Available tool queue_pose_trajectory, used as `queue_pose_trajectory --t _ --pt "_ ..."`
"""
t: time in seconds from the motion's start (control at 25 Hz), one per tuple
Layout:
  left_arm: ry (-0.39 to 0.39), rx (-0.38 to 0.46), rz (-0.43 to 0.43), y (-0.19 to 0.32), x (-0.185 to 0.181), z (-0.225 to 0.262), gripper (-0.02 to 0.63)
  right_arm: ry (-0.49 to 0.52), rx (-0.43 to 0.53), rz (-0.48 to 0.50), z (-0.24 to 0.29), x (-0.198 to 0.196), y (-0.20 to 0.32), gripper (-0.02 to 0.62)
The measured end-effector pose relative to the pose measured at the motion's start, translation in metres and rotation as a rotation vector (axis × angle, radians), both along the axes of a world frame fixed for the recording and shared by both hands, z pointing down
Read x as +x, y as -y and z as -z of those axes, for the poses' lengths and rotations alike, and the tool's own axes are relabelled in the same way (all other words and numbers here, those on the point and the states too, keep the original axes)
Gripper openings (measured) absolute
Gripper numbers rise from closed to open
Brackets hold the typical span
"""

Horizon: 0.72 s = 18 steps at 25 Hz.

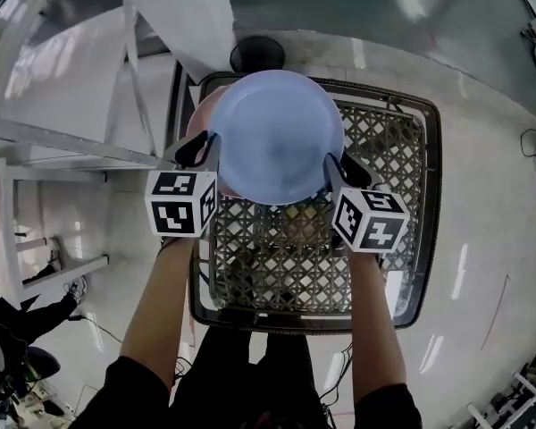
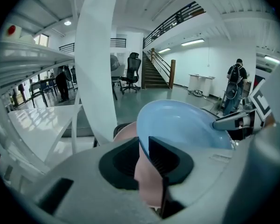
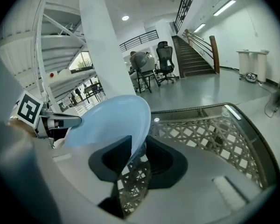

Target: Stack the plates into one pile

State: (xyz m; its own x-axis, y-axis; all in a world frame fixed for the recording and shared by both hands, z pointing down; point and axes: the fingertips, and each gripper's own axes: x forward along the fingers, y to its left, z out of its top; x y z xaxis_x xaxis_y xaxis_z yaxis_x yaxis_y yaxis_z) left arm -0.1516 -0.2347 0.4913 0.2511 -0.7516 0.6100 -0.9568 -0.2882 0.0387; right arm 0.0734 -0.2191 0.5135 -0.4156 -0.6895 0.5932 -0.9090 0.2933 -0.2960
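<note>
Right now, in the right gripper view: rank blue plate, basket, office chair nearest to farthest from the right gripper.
1. Blue plate: rim between the right gripper's jaws.
2. Basket: just below, to the right.
3. Office chair: far back, upper centre.

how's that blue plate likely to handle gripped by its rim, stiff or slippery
Probably stiff: the blue plate holds its shape between the left gripper and right gripper on its rim. Its glossy surface may slip. The thin wall suggests it is light.
</note>
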Motion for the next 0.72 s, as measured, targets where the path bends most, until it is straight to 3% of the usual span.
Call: queue_pose_trajectory --t 0.36,0.72 --pt "0.004 -0.016 0.070 -0.004 -0.054 -0.009 0.058 -0.022 -0.022 0.085 -0.008 -0.054 0.011 0.114" --pt "-0.008 -0.046 0.070 -0.001 -0.061 -0.025 0.060 -0.060 -0.055 0.102 -0.021 -0.060 0.014 0.115"
